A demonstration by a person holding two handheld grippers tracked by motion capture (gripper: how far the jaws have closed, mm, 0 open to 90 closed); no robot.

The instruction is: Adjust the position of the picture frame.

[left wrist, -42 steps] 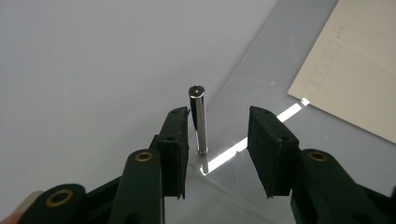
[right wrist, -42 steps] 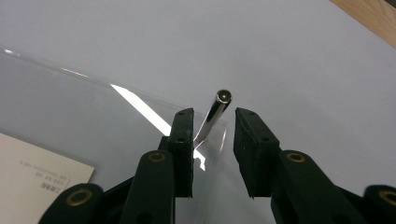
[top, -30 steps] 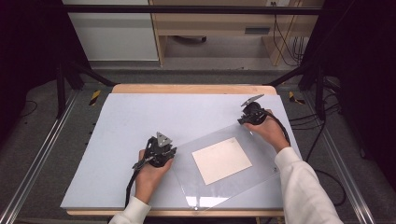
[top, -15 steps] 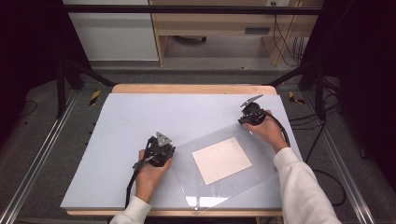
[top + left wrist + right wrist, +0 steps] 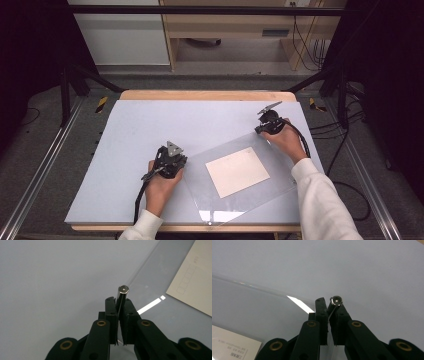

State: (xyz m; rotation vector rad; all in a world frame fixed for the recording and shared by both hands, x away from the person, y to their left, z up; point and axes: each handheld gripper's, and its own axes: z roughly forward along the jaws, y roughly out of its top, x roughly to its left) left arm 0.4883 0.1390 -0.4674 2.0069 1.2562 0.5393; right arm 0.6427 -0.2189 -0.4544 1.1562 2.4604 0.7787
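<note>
A clear sleeve (image 5: 240,175) lies flat on the mat (image 5: 125,130), a card (image 5: 237,171) inside it. Its long axis runs slantwise from the left gripper (image 5: 179,161) at its near-left corner to the right gripper (image 5: 259,129) at its far-right corner. Both grippers' jaws have just been closing and pinch the sleeve's edge.

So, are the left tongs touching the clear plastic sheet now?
Touching. In the left gripper view the left tongs, which have just been closing, pinch a corner of the clear plastic sheet between their black jaws, with no gap showing.
</note>
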